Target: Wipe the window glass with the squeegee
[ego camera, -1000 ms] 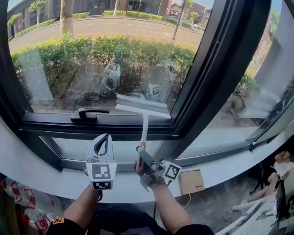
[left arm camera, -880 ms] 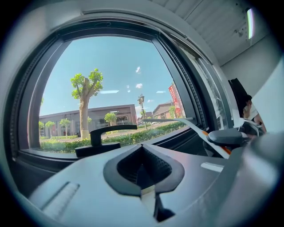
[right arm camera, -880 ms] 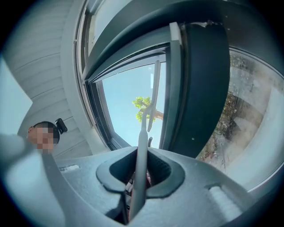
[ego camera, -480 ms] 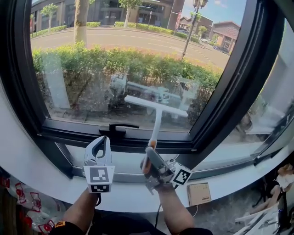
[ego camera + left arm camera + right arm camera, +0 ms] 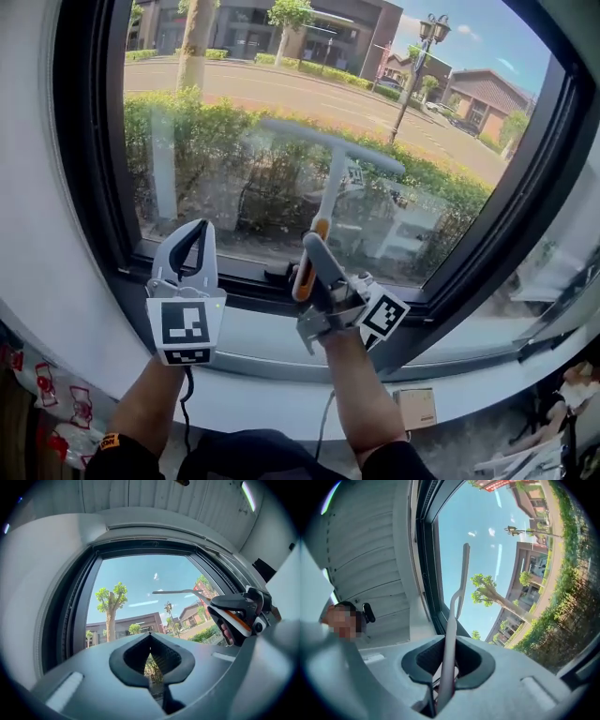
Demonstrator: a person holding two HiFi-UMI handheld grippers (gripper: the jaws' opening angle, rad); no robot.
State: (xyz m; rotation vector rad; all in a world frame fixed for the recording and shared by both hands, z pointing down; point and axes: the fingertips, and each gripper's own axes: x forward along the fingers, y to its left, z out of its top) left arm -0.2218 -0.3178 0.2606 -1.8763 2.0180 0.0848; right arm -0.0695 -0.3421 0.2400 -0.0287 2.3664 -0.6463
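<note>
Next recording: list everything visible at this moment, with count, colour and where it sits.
squeegee: one, white with an orange grip, blade up against the pane
window glass: one large pane, straight ahead
window frame: one, black, around the pane
sill: one, white, below the frame
hedge: one row, green, outside
tree trunk: one, grey-brown, outside at upper left
street lamp: one, dark, outside at upper right
cardboard box: one, brown, on the floor at lower right
left gripper: one, grey, jaws together and empty, left of the squeegee
right gripper: one, grey, clamped on the squeegee's handle
forearms: two, bottom centre
</note>
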